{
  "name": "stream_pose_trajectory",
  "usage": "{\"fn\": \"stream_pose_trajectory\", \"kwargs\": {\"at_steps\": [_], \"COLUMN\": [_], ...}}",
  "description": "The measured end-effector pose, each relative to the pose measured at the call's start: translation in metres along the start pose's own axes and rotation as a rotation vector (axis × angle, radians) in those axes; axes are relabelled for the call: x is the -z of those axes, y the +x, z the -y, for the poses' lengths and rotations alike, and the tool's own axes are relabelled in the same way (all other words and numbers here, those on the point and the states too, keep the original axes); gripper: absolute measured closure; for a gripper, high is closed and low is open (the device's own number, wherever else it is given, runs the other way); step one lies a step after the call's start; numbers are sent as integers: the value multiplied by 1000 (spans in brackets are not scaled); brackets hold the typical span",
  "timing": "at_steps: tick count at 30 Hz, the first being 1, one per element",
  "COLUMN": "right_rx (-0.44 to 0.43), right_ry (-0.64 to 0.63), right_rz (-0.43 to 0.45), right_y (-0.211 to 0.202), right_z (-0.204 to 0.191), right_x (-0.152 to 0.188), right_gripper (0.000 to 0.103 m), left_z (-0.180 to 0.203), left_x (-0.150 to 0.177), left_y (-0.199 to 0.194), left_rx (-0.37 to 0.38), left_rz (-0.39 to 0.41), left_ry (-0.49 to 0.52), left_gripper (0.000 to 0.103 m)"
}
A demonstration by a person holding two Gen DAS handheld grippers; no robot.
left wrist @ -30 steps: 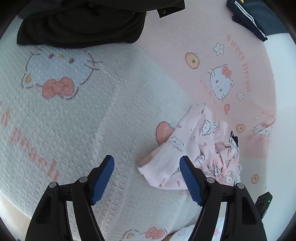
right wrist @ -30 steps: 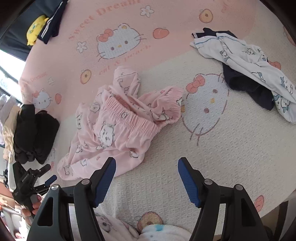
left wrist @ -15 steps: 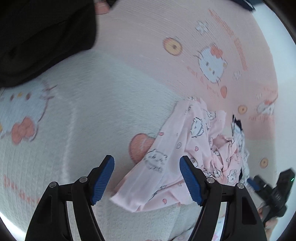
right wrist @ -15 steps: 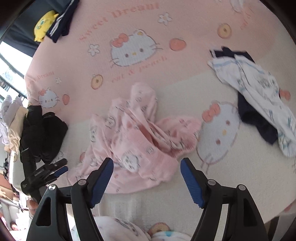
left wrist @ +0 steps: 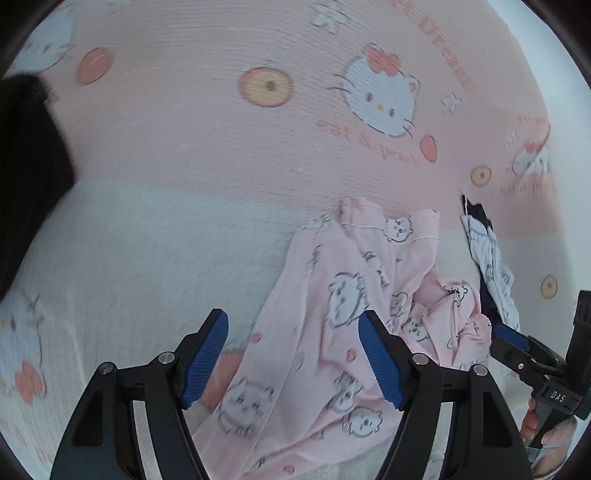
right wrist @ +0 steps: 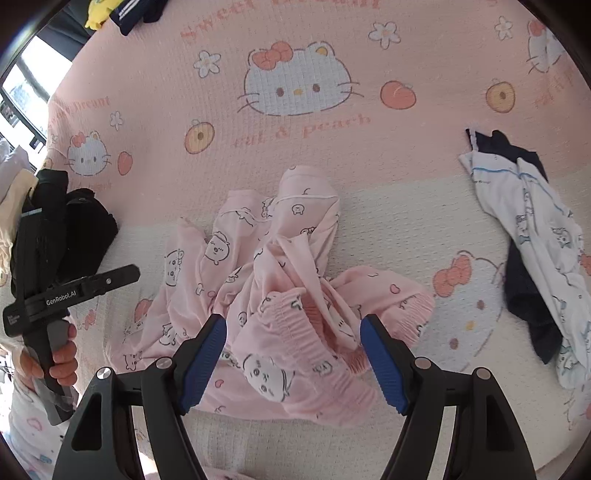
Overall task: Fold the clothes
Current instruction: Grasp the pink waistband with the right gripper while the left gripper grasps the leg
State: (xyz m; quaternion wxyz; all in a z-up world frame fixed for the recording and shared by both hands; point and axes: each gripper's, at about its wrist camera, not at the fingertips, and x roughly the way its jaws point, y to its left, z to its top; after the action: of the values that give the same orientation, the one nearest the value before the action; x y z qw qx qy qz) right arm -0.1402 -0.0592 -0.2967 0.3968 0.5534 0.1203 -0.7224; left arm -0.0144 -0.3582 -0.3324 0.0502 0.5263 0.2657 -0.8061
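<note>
Crumpled pink pyjama trousers (right wrist: 280, 280) with small cartoon faces lie in the middle of the bedspread, their gathered elastic waistband (right wrist: 295, 332) nearest the right wrist camera. My right gripper (right wrist: 293, 321) hovers open just above that waistband, nothing pressed between its blue pads. In the left wrist view the same pink trousers (left wrist: 325, 332) spread under my left gripper (left wrist: 291, 317), which is open over a trouser leg and grips nothing. Each view shows the other hand-held gripper at its edge.
The pink and white cat-print bedspread (right wrist: 295, 155) covers the whole surface. A white and navy garment (right wrist: 535, 229) lies to the right of the trousers. Black clothes (right wrist: 85, 229) sit at the left, and navy and yellow items (right wrist: 122, 14) at the far top left.
Both grippers have closed in on the pink trousers. The left view slid away from the black clothes until the trouser leg lies under its fingers. The right one came over the waistband.
</note>
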Motion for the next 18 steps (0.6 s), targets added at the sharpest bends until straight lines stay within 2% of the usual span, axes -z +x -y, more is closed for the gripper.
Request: {"fn": "stream_pose_trajectory", "kwargs": {"at_steps": [5,11,13,15,18], "right_rx": [0,-46,-18,10,22], "right_ry": [25,54,35,8,-28], "right_rz": [-13,56,66,69,84], "right_y": [10,8,9,10,12], "right_z": [5,16,16,14,9], "right_x": [3,13,16,19,27], "right_gripper": [29,29,29,36,38], "left_z": [16,19,17,13,10], "left_x": [-12,-7,-1,4,12], "left_y": [22,40,45,45,46], "left_rx": [-38,-43,-43,-40,-32], "left_rz": [-24,-42,-55,-64,-63], "left_ry": [55,68,62,53,47], "left_gripper": [32,32,32,32,32]}}
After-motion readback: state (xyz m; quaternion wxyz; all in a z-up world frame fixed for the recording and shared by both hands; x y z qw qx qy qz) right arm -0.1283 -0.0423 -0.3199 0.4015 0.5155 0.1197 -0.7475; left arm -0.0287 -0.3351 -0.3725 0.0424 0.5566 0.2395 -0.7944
